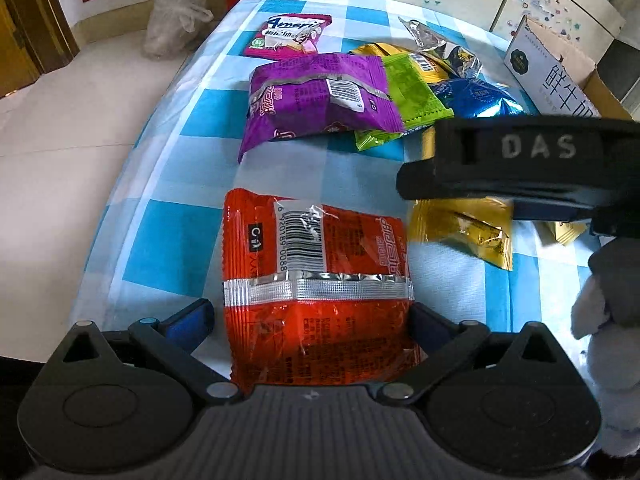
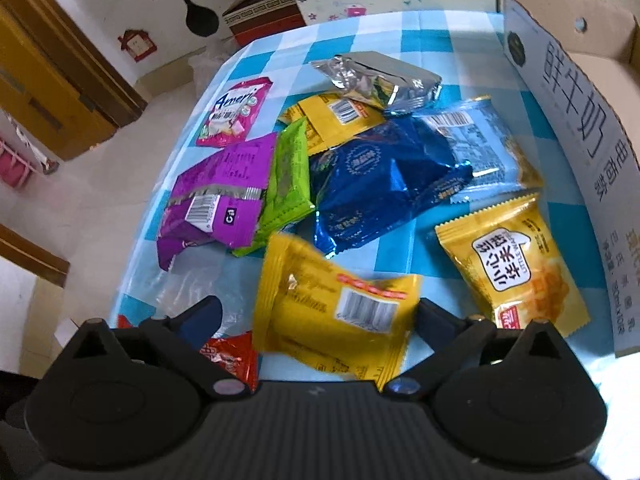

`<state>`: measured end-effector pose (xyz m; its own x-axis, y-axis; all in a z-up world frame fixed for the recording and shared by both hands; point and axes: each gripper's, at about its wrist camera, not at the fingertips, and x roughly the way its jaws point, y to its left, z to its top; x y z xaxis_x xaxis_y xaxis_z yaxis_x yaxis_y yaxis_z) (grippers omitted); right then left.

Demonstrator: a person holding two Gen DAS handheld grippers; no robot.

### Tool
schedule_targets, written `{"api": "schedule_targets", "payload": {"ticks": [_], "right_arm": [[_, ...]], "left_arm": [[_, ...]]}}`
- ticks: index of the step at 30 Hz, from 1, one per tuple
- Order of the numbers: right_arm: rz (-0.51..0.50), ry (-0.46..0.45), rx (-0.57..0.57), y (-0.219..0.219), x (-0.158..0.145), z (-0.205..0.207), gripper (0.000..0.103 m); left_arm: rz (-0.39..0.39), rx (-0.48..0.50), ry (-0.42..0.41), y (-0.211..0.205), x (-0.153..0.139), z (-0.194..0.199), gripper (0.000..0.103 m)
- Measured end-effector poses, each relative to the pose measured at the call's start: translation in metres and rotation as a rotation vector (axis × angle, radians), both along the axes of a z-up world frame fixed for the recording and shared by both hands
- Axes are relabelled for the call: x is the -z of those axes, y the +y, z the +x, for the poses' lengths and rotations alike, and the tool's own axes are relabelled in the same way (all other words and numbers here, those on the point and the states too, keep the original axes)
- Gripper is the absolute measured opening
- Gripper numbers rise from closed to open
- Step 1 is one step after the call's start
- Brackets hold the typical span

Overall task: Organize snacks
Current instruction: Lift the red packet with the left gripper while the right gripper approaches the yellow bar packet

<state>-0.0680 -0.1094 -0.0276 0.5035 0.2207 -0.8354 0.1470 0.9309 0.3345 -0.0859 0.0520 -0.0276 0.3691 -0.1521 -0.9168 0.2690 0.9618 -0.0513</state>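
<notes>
My left gripper (image 1: 310,320) stands open around a red snack packet (image 1: 316,280) that lies between its fingers on the blue checked tablecloth (image 1: 176,208). My right gripper (image 2: 320,316) stands open around a yellow snack packet (image 2: 332,312), which looks slightly blurred. In the left wrist view the right gripper's black body (image 1: 520,160) hangs over that yellow packet (image 1: 464,232). A purple packet (image 1: 320,100), a green packet (image 1: 408,92), a blue packet (image 2: 380,184), a silver packet (image 2: 380,76) and a pink packet (image 2: 236,112) lie in a heap beyond.
An open cardboard box (image 2: 580,120) stands at the table's right side. Another yellow packet (image 2: 516,264) lies beside it. The table's left edge (image 1: 132,200) drops to a tiled floor. A plastic bag (image 1: 172,24) sits on the floor by the wall.
</notes>
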Motion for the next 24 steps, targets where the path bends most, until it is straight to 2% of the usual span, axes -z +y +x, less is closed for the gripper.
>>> {"api": "schedule_targets", "payload": {"ticks": [7, 10, 15, 18, 24], "right_arm": [[-0.06, -0.002, -0.028, 0.0085, 0.0007, -0.0014, 0.101], [-0.069, -0.009, -0.027, 0.0091, -0.0001, -0.0023, 0.097], [-0.11, -0.024, -0.033, 0.0093, -0.0024, -0.0028, 0.08], [-0.128, -0.033, -0.036, 0.0088, -0.003, -0.0038, 0.07], [-0.118, -0.045, -0.032, 0.0029, -0.0039, -0.0058, 0.062]], "left_arm": [[-0.007, 0.036, -0.016, -0.0039, -0.001, -0.0029, 0.103], [0.002, 0.052, -0.027, -0.0076, -0.0006, -0.0037, 0.103], [0.016, 0.067, -0.037, -0.0101, -0.0004, -0.004, 0.102], [0.018, 0.074, -0.049, -0.009, -0.0024, -0.0053, 0.097], [0.012, 0.057, -0.065, -0.005, -0.006, -0.0029, 0.086]]}}
